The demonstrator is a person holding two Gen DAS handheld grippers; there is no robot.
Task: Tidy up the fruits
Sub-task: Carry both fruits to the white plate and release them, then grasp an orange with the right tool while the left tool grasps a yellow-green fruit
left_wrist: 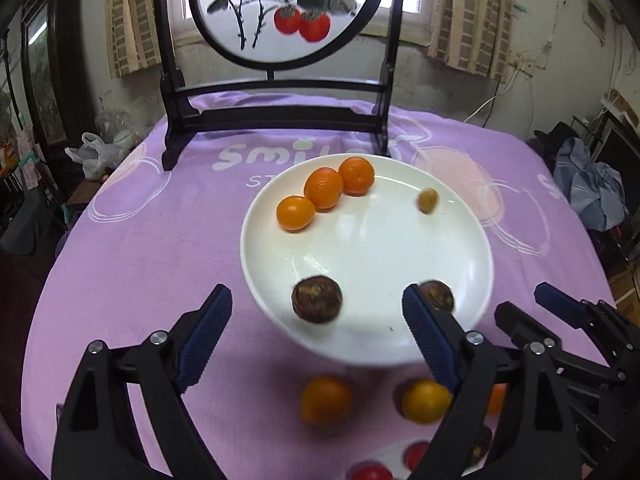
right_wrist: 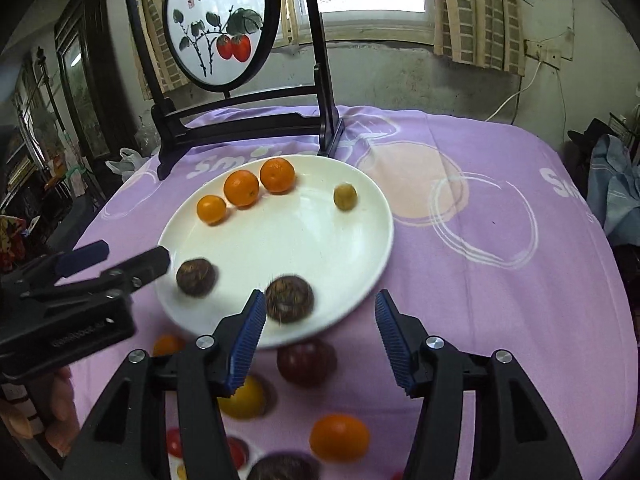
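Note:
A white plate (left_wrist: 380, 248) (right_wrist: 288, 240) sits on the purple cloth. Along its far left lie three orange fruits (left_wrist: 323, 188) (right_wrist: 241, 188), and a small yellow-green fruit (left_wrist: 427, 200) (right_wrist: 345, 197) is at its far right. Two brown round fruits, blurred, rest near the plate's front: one (left_wrist: 317, 299) (right_wrist: 196, 276) between the fingers of my open left gripper (left_wrist: 317, 294) (right_wrist: 134, 254), untouched. The other (left_wrist: 438, 294) (right_wrist: 289, 298) is just beyond the left fingertip of my open right gripper (right_wrist: 320, 300) (left_wrist: 520, 302), which has nothing between its pads.
Loose fruits lie on the cloth in front of the plate: orange ones (left_wrist: 326, 400) (right_wrist: 339, 436), a yellow one (right_wrist: 244, 396), a dark red one (right_wrist: 306, 362), red ones (left_wrist: 370, 472). A round painted screen on a black stand (left_wrist: 280, 12) (right_wrist: 218, 28) stands behind the plate.

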